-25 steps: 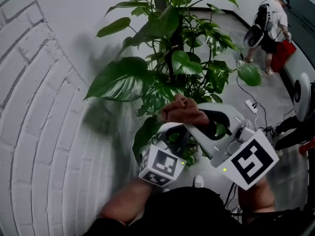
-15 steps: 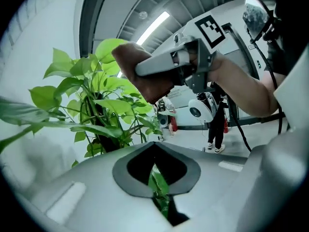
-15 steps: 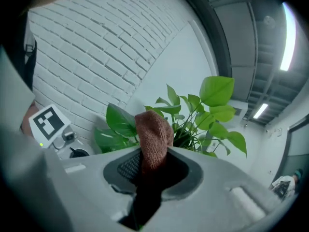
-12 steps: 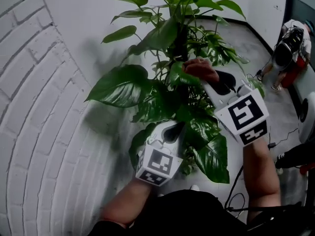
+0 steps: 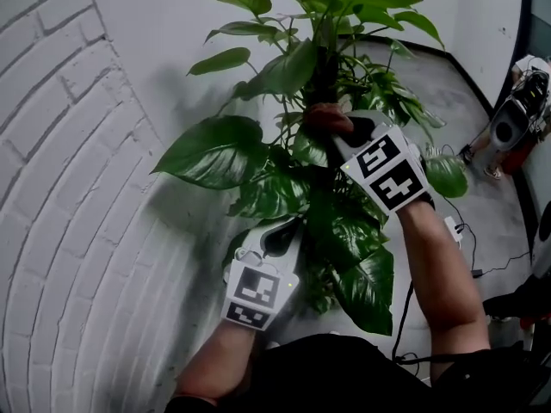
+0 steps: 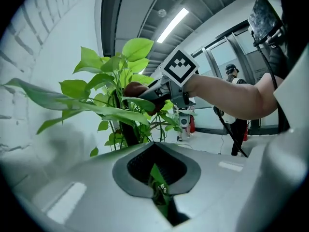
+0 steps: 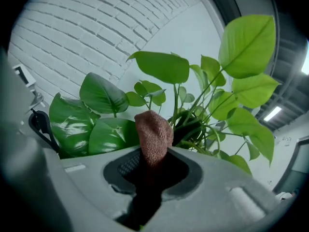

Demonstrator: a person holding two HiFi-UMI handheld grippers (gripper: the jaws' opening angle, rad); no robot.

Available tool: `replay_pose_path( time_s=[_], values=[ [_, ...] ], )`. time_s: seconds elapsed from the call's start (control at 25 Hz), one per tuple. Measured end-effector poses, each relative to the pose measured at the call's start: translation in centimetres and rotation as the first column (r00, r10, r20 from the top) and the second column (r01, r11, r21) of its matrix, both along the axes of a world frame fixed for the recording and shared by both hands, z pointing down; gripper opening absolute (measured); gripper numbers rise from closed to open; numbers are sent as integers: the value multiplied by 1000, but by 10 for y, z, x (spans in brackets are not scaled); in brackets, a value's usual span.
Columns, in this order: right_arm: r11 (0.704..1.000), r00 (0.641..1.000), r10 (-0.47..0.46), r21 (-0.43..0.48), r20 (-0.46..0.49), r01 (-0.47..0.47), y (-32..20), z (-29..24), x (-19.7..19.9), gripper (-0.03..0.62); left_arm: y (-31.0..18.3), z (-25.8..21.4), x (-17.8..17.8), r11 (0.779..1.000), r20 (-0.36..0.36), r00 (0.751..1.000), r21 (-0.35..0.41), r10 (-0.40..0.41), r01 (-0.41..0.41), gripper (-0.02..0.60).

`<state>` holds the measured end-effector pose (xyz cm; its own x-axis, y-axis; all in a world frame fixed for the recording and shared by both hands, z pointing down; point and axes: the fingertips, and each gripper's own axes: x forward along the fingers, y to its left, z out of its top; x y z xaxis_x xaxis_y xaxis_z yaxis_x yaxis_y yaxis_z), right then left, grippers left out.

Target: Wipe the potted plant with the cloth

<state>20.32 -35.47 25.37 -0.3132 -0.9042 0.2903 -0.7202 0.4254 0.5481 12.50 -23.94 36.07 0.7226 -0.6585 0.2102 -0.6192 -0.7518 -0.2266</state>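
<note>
**Cloth going to the upper leaves, a lower leaf being pinned**

The right gripper (image 7: 147, 170) is clamping its jaws on the rust-brown cloth (image 7: 154, 129), whose bunched end is poking out toward the glossy leaves (image 7: 113, 134). The left gripper (image 6: 157, 168) is pinching its jaws onto a thin leaf (image 6: 157, 181) low in the potted plant (image 5: 284, 76), which is standing beside the brick wall (image 5: 69, 188). A good wipe probably means supporting one blade, laying the cloth flat, and drawing lightly from stem to tip so nothing tears.
</note>
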Motion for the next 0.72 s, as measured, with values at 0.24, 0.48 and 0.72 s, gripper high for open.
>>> replay_pose_path(
  time_s=[0.24, 0.48, 0.72],
  values=[
    [999, 999, -40, 9, -27, 40, 8, 9, -24, 64, -4, 3, -9, 1000, 1, 1000, -5, -17, 17, 17],
    [999, 998, -48, 12, -39, 49, 15, 13, -42, 65, -6, 7, -19, 1000, 2, 1000, -24, -1, 1, 17],
    [999, 998, -28, 16, -52, 29, 21, 13, -53, 65, -2, 6, -27, 999, 3, 999, -26, 35, -35, 17]
  ],
)
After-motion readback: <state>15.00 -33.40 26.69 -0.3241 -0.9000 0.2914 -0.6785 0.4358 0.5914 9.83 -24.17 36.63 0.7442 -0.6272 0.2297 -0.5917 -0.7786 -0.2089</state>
